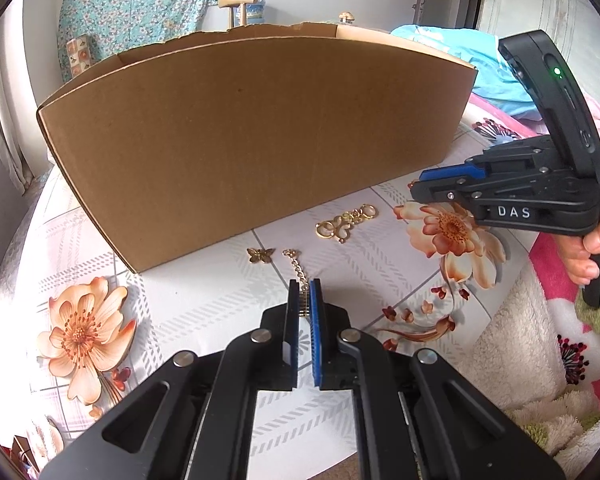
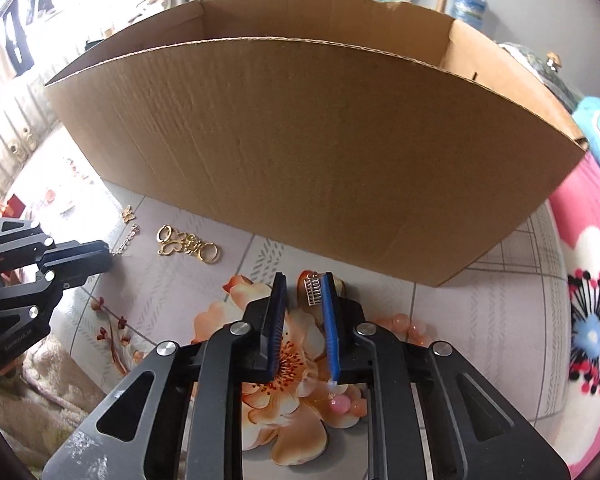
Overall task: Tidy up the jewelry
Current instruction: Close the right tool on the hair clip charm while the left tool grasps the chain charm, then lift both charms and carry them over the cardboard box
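Gold chain [image 1: 296, 270] lies on the flowered cloth [image 1: 204, 304] before the cardboard box [image 1: 252, 140], its near end pinched in the left gripper [image 1: 305, 292]. Right gripper [image 2: 303, 286], jaws narrowly apart, frames a small silver comb charm [image 2: 314, 289]; whether they press it I cannot tell. Gold linked rings [image 1: 346, 222] and a butterfly charm [image 1: 260, 255] lie just beyond the chain.

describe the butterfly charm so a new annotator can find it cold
Start at the big cardboard box on the floral cloth. Gold pieces lie along the foot of its front wall. The butterfly charm is the small lone winged one, left of the fine chain and apart from the larger cluster of gold rings.
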Tool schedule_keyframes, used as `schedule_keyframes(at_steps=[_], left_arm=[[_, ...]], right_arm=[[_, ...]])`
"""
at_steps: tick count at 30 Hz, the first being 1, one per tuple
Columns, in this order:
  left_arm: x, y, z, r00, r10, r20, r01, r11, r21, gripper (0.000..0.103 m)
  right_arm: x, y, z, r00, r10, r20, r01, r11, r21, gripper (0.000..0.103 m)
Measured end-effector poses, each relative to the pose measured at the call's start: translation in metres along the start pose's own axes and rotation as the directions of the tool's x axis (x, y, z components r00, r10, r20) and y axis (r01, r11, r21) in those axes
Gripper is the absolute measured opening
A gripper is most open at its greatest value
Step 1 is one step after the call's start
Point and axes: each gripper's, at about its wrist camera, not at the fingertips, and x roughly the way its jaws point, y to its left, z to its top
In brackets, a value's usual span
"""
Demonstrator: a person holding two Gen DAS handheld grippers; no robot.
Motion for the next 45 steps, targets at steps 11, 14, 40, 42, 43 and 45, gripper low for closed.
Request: schedule_keyframes(at_steps=[11,14,40,42,43,45], left_arm=[[0.0,0.0,0.0,1.0,-0.003,0.004,0.003,1.0,-0.003,0.004],[0.0,0.0,0.0,1.0,-0.003,0.005,0.003,1.0,-0.005,0.004],[-0.074,-0.003,0.032,0.977,-0.076,0.2,0.077,0.997,0.006,0.004],[-0.086,-0.001,0.041,0.969,-0.091,0.228,0.091,0.996,0.013,0.004],[-0.093,0.001,0.048,0.964,-0.104,0.245,0.102,0.995,0.018,0.004],[-0.105,0.004,0.062,0.954,-0.111,0.277,0.106,0.994,0.034,0.004]], right_arm=[[0.005,-0.018,-0.001,0.997,0.071,-0.003,-0.071,0.996,0.057,0.002],[0.003,-0.021,0.001,0.995,0.096,0.009,-0.097,0.991,0.09,0.002],[-0.077,-0.015,0.003,0.96,0.183,0.211,-0.213,0.968,0.13,0.002],[-0.084,-0.012,0.009,0.951,0.191,0.245,-0.224,0.968,0.116,0.002],[-0.09,-0.012,0.013,0.945,0.195,0.261,-0.229,0.968,0.105,0.002],[-0.101,-0.014,0.022,0.936,0.196,0.292,-0.229,0.97,0.084,0.002]])
